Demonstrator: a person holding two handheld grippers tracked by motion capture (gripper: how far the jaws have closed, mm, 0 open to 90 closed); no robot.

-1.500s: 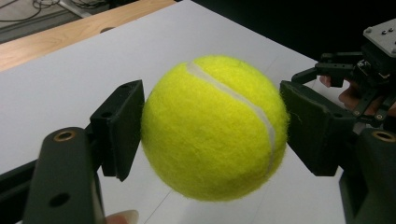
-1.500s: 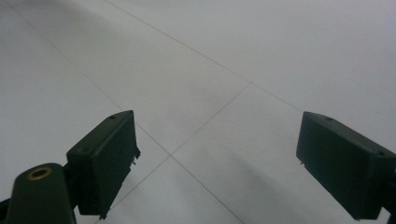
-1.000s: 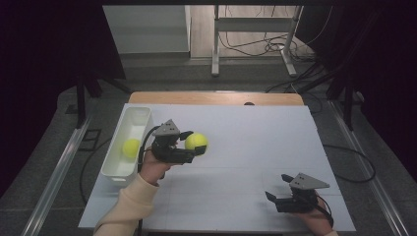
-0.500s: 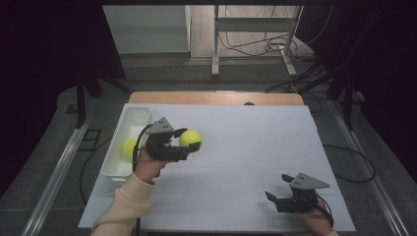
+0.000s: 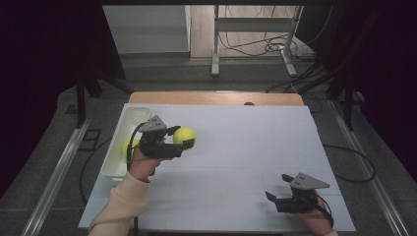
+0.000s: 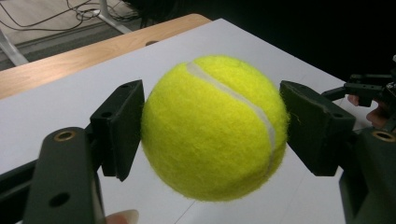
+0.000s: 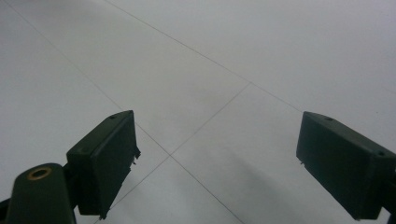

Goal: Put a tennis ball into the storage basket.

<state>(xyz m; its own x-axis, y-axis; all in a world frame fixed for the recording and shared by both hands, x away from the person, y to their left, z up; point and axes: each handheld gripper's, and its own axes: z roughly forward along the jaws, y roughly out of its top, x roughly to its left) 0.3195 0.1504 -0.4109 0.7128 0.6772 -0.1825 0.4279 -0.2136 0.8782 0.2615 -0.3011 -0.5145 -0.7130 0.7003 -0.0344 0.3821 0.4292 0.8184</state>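
Carrying is the step: a tennis ball (image 5: pixel 184 136) is squeezed by the left hand-held gripper (image 5: pixel 183 138) near the white bin (image 5: pixel 129 118), so it must be moved over and let go, while the right hand-held gripper (image 5: pixel 275 197) is kept wide apart, holding nothing.

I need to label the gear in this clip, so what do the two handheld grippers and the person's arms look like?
Both the left gripper and the right gripper are black, each with two flat rectangular jaws and a grey three-cornered plate on top. Brass-coloured rivets sit in the jaw arms in the gripper views. A black cable trails from the left one. The left forearm wears a cream long sleeve.
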